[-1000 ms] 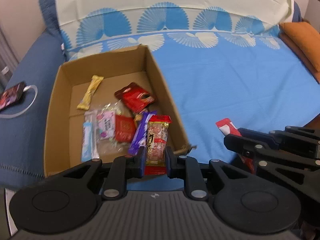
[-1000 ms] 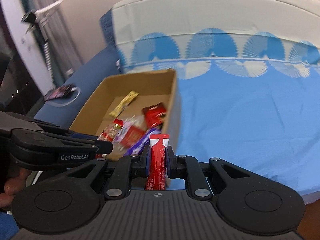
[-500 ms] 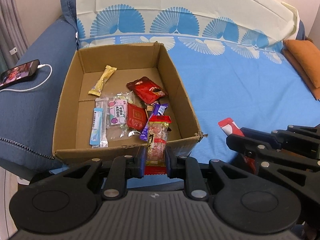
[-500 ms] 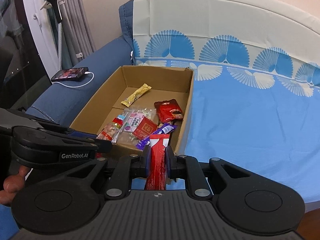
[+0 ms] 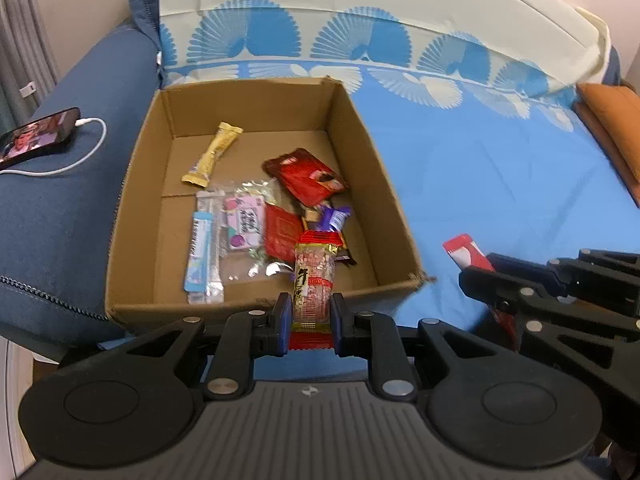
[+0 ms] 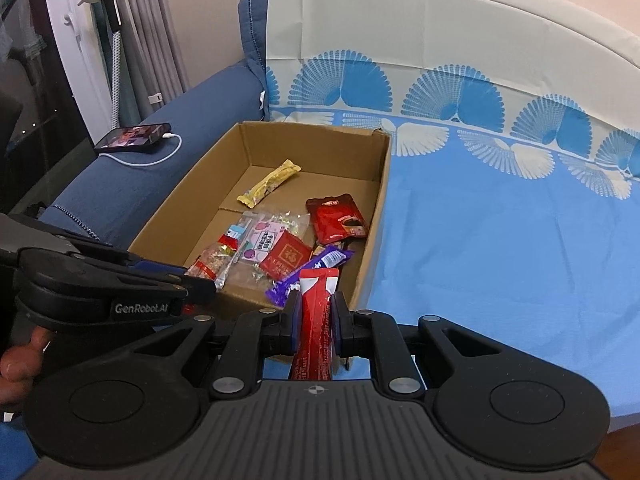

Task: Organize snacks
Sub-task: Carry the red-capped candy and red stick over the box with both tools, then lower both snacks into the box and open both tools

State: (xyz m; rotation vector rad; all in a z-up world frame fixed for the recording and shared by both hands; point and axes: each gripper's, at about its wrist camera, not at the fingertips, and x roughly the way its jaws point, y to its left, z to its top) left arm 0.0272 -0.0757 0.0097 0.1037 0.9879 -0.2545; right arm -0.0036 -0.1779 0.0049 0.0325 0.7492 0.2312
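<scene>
Blue bed sheet [image 5: 500,184] holds the cardboard box [image 5: 384,200] just ahead of both grippers; left gripper [image 5: 307,320] pinches a light, crinkly peanut bar [image 5: 314,280] low down, right gripper [image 6: 316,320] squeezes a soft red stick pack [image 6: 316,316] mid-body.

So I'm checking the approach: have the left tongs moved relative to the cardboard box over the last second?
Yes. The left tongs have backed away: the cardboard box now shows its near wall in full.

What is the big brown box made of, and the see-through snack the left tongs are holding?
The box looks like matte brown cardboard, with a frayed corner and folded flaps. The snack in the left tongs looks wrapped in glossy clear plastic film with red ends.
</scene>
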